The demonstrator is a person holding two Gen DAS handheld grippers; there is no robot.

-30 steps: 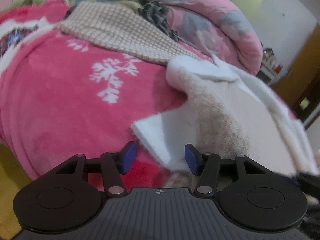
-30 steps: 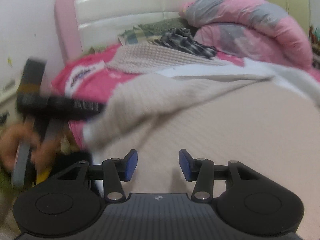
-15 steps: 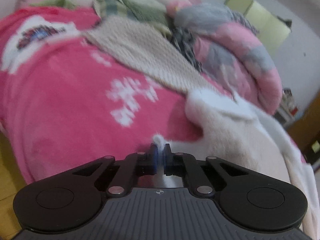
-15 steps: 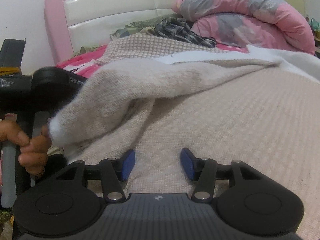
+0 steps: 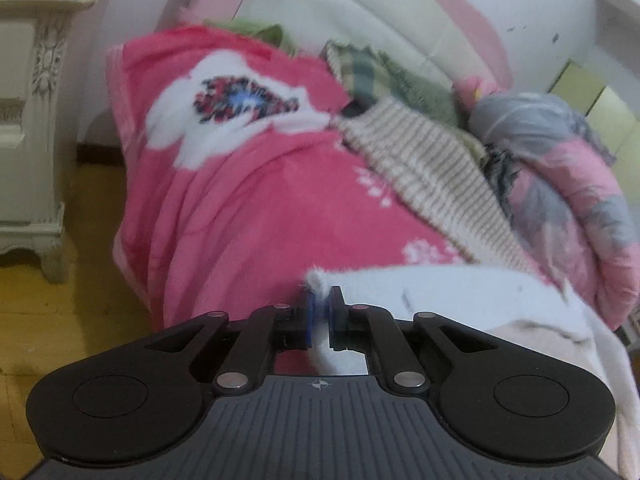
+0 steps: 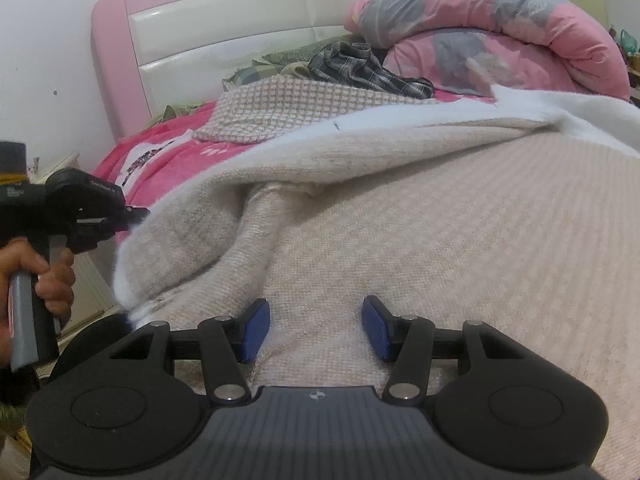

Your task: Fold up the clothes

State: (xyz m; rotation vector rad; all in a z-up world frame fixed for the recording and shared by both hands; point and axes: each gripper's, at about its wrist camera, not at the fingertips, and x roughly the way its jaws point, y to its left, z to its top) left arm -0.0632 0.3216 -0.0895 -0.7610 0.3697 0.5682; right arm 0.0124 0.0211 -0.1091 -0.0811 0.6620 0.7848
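1. Garment (image 6: 460, 240), a beige waffle-knit piece with a white fleecy lining, lay spread over the bed and filled the centre and right of the right wrist view; one corner was raised at centre left of that frame, white edge turned outward.
2. Left gripper (image 5: 320, 312) had its blue pads nearly together on that white fleece corner, a tuft of pile poking up between them, at lower centre of the left wrist view. A hand (image 6: 44, 276) held its handle at the left edge of the right wrist view.
3. Right gripper (image 6: 316, 332) stood wide open with nothing between the pads, low over the knit at bottom centre.
4. Judgement: the corner seemed to be being carried across for a fold. Doing it well would mean keeping the pinch deep in the pile, moving the edge level, and using the free claw to pin the body so it does not drag.
5. Materials: lining looked plush and slippery; outer knit looked coarse and limp and draped in soft rolls.
6. Pink blanket (image 5: 248, 208) beneath looked velvety, with white floral print. A rolled quilt (image 6: 500, 32) sat at upper right.
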